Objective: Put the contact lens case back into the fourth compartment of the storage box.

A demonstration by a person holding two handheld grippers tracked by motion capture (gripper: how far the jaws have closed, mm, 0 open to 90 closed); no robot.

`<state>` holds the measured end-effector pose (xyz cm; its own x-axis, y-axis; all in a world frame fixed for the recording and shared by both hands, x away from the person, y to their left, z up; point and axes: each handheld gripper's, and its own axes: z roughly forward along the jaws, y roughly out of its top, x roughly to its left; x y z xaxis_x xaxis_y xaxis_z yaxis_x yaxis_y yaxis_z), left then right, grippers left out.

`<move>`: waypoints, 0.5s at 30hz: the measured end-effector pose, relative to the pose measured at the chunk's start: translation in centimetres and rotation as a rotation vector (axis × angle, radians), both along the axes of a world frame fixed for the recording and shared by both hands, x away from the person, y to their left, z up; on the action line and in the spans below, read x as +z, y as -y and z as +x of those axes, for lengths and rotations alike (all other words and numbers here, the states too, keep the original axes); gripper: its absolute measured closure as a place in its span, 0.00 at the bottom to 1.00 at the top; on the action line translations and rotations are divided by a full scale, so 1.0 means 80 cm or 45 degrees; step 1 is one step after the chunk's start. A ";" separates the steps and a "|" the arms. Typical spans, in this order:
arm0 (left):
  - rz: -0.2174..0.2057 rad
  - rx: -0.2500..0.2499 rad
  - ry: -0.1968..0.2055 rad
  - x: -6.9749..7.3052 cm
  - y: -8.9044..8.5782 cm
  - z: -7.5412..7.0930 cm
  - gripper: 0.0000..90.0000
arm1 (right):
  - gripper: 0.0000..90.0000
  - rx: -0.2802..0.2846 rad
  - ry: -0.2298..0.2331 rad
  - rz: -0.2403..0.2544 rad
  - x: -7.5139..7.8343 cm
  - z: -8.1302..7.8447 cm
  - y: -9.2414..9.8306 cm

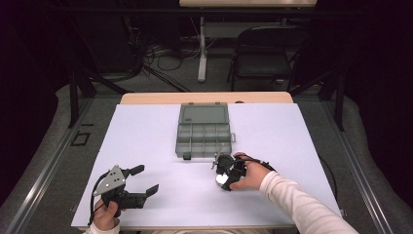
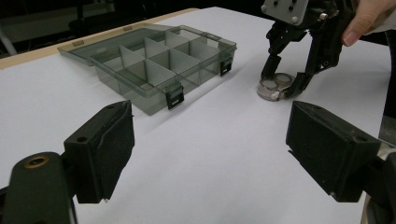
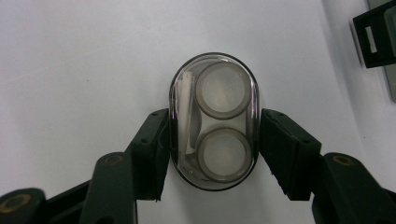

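Nearest you, your left gripper [image 1: 144, 180] sits at the near left of the white table sheet [image 1: 146, 126], jaws spread wide with nothing between them, resting low over the sheet.

To its right, your right gripper [image 1: 220, 168] points down at the small clear oval plastic case [image 3: 214, 121]. The case lies flat on the sheet, just short of the box's near right corner. In the right gripper view both black pads sit against the case's long sides, so the claw is narrow and clamped on it. Inside the case you see two round white-lidded pots, one above the other, and a pale strip along one side. No writing readable on the case or pots.

Farther off, the smoky grey clear plastic compartment box [image 1: 202, 139] lies on the sheet with its lid [image 1: 203, 113] folded back flat on the far side. Its dividers show, compartments look empty. Two black latches hang off the near wall. No brand or label legible.
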<state>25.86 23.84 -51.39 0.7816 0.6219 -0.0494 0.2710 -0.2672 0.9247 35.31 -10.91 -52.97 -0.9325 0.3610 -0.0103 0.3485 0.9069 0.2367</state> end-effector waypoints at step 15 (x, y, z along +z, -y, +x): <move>-0.002 0.003 0.002 0.000 0.000 0.000 0.18 | 0.54 0.024 0.009 -0.002 0.000 -0.001 0.001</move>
